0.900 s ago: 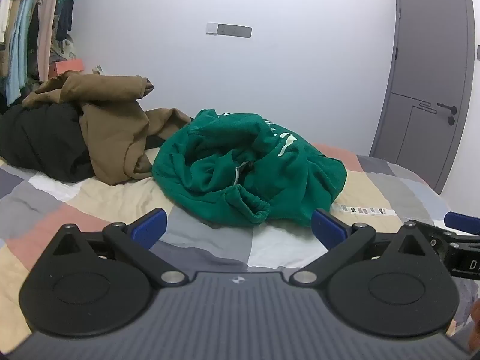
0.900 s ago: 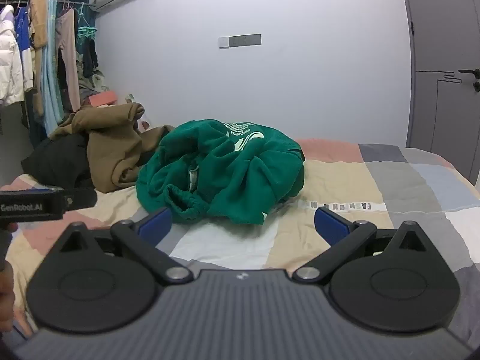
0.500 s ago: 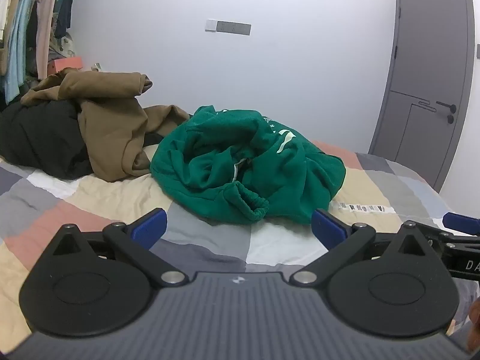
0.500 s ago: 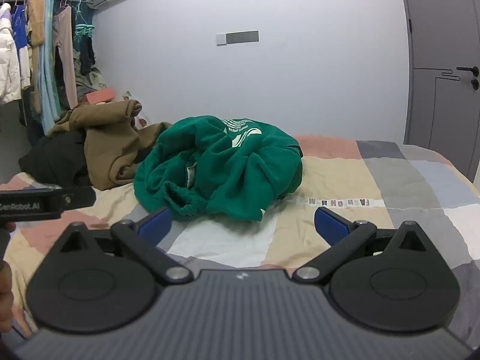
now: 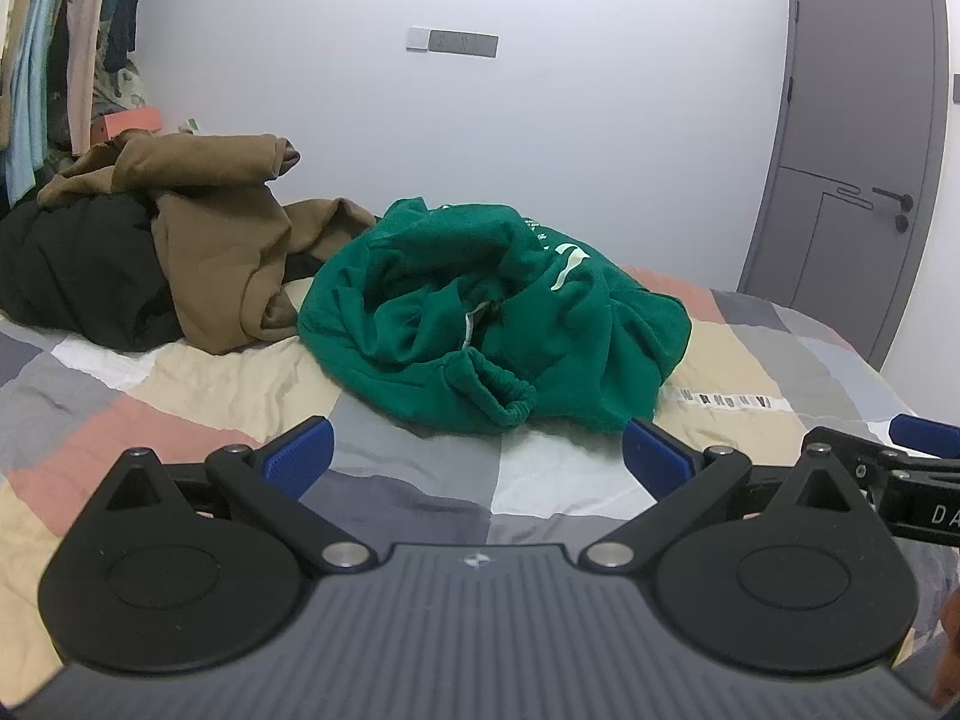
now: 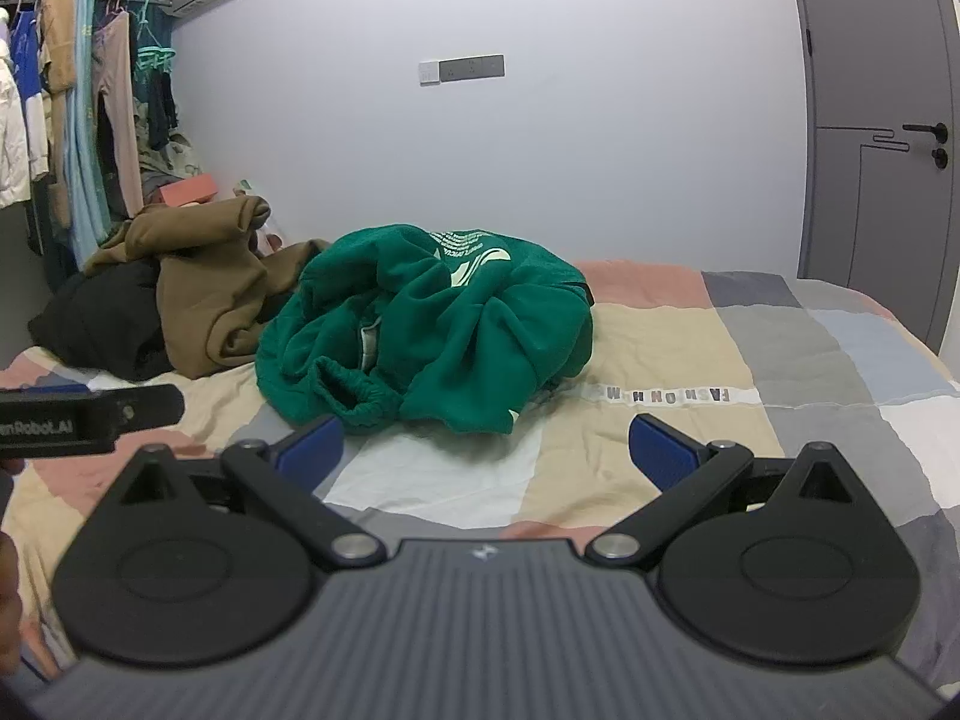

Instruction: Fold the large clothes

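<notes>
Green sweatshirt (image 5: 492, 318), crumpled in a heap near the middle of a patchwork-quilted bed (image 5: 780, 360), not yet spread or folded. Lying straight ahead of both hand-held tools, with bare quilt between. Left gripper (image 5: 477, 456) with blue pads spread wide apart, nothing between them; right gripper (image 6: 486, 450) likewise wide apart and empty. Elastic cuff (image 5: 498, 387) at the near edge of the heap, facing the tools. Heap roughly centred before the left gripper, slightly toward the left before the right gripper; neither clearly nearer, judging from the views. No clear long axis to the bundle, wider across than deep. Brown garment (image 5: 222, 222) over a black garment (image 5: 78, 276) at the bed's far left corner, touching the green heap.
</notes>
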`<state>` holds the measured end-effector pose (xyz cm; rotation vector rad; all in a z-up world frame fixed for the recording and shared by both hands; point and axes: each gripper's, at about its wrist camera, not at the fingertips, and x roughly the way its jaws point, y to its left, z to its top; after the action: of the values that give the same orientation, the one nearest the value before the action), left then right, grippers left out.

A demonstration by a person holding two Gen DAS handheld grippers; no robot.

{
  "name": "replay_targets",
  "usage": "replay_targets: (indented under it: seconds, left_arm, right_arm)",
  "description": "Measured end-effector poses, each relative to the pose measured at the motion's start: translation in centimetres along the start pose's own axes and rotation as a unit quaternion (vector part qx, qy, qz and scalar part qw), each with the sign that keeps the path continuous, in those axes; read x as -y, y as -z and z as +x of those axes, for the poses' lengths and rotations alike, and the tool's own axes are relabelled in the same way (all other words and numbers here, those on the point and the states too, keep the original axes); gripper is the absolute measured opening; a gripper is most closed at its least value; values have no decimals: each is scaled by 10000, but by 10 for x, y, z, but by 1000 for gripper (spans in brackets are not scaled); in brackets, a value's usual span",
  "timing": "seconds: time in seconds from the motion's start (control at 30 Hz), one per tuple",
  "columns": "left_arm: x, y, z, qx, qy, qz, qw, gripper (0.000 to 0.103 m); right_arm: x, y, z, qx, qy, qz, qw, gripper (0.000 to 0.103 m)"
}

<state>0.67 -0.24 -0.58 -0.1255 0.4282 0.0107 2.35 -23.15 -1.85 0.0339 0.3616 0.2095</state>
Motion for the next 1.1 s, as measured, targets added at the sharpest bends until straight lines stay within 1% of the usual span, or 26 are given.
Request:
replay_targets:
  seconds: [0.77,1.1]
  left_arm:
    - [1,2,1,-36,15,18,10000,103]
    - [2,2,2,-44,17,28,10000,103]
  right_arm:
    - [-1,0,2,-103,18,17,9999,103]
    - [1,0,2,-74,47,23,10000,103]
